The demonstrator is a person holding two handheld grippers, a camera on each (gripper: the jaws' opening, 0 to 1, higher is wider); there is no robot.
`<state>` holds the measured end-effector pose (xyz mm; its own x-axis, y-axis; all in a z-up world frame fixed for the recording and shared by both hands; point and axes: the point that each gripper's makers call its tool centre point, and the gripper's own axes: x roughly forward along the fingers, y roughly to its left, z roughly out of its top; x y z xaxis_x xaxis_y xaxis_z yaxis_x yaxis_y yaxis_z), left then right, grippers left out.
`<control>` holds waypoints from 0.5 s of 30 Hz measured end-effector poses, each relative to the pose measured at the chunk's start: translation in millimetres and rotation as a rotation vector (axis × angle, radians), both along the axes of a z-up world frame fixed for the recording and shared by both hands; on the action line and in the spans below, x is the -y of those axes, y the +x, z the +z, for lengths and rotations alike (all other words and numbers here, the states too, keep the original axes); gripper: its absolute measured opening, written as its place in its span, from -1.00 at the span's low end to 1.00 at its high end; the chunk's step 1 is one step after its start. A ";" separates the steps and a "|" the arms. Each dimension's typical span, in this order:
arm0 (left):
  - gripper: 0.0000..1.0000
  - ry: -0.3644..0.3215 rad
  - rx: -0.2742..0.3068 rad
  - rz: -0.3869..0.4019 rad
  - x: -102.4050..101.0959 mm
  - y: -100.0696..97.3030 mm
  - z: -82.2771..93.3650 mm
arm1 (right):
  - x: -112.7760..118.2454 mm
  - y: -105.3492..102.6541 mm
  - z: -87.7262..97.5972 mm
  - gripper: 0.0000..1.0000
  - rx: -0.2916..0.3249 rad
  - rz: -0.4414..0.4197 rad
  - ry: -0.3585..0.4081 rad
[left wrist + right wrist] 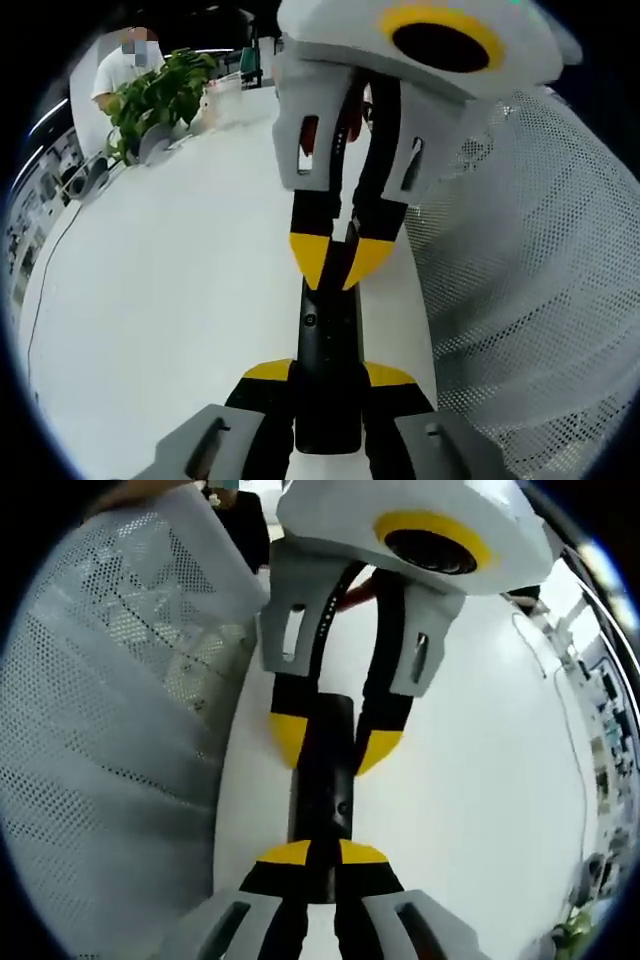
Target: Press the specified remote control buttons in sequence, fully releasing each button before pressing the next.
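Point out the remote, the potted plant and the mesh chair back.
remote (pixel 325 350), left gripper view, its black body between the jaws
potted plant (pixel 160 95), left gripper view, its leaves
mesh chair back (pixel 110 690), right gripper view, its white mesh

1 remote (pixel 327 360), 2 claws (pixel 331 378) (pixel 322 855), 1 plant (pixel 152 95)

Left tool (pixel 328 378) clamping black remote (pixel 328 350) over table (pixel 170 300)

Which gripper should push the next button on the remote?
Probably right. The right gripper, tips together, sits over the remote, while the left gripper clamps its sides.
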<state>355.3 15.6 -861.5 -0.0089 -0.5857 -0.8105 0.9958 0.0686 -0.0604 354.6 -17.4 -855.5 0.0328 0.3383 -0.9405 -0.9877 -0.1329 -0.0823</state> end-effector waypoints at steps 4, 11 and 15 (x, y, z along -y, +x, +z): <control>-0.50 -0.004 -0.006 0.006 0.1 0.3 0.2 | 1.6 -0.4 0.1 -0.91 -0.001 -0.037 0.040; -0.50 -0.021 -0.015 0.028 0.6 -0.2 1.0 | -0.2 -0.8 1.5 -0.90 0.036 -0.087 0.075; -0.50 -0.024 -0.013 0.032 0.5 -0.4 0.9 | -1.5 1.8 1.9 -0.91 -0.001 -0.145 0.103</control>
